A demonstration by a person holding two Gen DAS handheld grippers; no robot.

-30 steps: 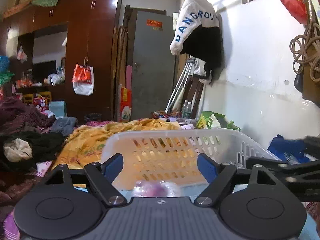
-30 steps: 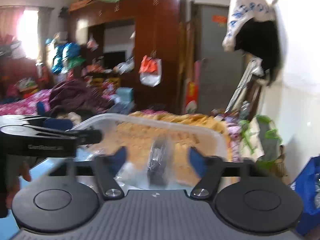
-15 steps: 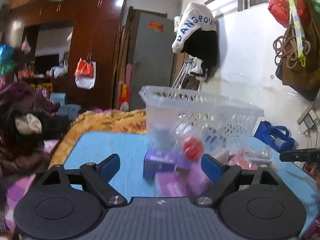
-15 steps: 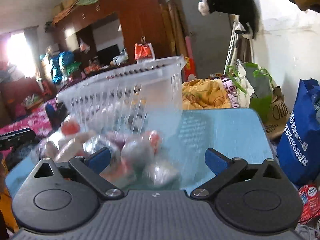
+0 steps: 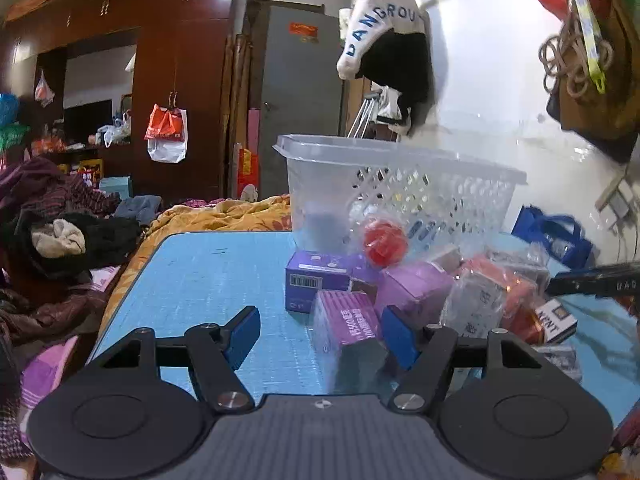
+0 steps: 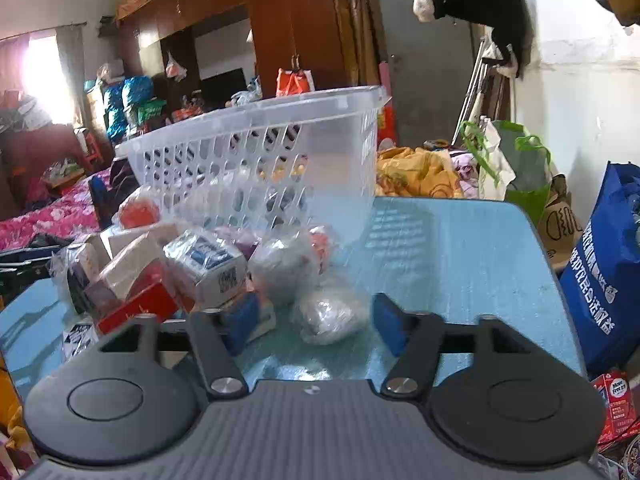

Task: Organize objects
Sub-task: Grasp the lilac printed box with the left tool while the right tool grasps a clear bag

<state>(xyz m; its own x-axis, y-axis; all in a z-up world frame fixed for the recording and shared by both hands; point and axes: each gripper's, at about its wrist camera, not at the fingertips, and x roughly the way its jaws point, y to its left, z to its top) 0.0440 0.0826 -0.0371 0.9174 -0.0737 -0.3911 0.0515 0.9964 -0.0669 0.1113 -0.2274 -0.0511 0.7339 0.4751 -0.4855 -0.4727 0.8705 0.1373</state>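
The basket (image 5: 400, 184) stands at the far side of the table (image 5: 208, 276), seemingly empty; the packets (image 6: 208, 264) lie heaped before it, unsorted. Both claws, left gripper (image 5: 318, 334) and right gripper (image 6: 310, 322), have just been closing, yet stand spread, pinching nothing.

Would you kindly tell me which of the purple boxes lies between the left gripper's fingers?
The plastic-wrapped purple box with white printed digits, nearest the left gripper; the barcode box sits behind it.
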